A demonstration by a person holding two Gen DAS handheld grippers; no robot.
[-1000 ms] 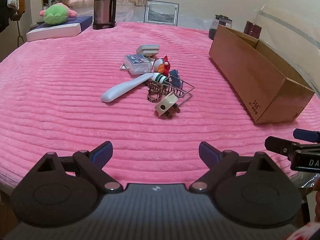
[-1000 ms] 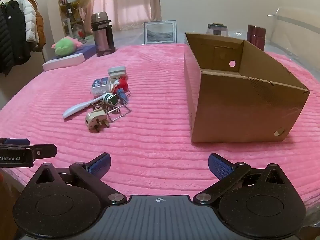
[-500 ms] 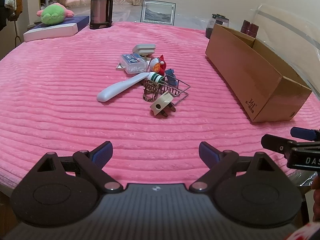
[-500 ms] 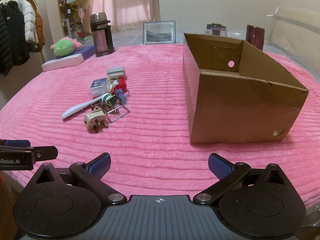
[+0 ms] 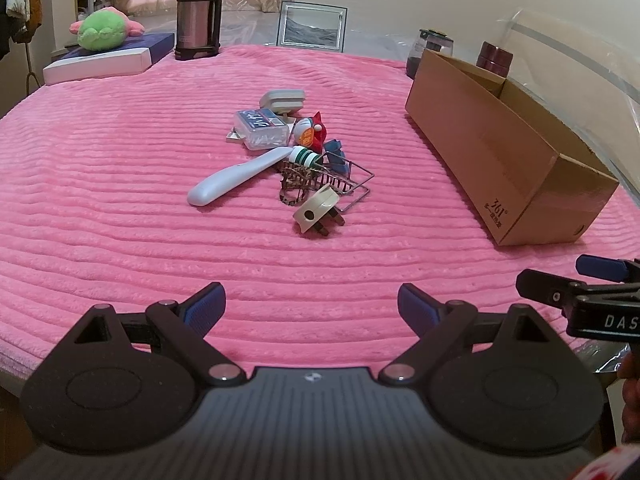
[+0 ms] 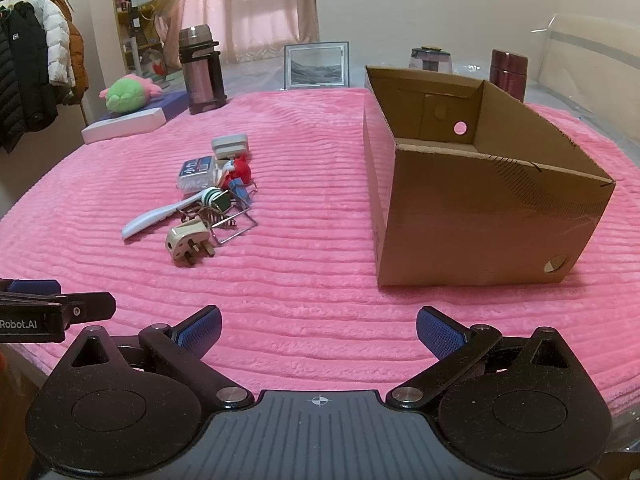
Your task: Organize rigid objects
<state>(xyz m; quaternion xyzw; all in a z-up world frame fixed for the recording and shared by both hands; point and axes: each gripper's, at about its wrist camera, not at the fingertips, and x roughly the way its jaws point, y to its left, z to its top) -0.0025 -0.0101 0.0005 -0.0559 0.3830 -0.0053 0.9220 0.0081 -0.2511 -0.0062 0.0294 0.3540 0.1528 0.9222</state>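
Not started: box [image 6: 480, 216] looks empty.
Pile [image 5: 288, 164] sits left of box, untouched; plug [image 5: 316, 212] nearest. Left gripper [image 5: 310, 304] and right gripper [image 6: 318, 326] both spread wide, holding nothing.

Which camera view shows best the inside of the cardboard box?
The right wrist view: it looks into the open top of the cardboard box, so the inner walls and a round hole show. The left wrist view shows mostly its long outer side, hardly any interior.
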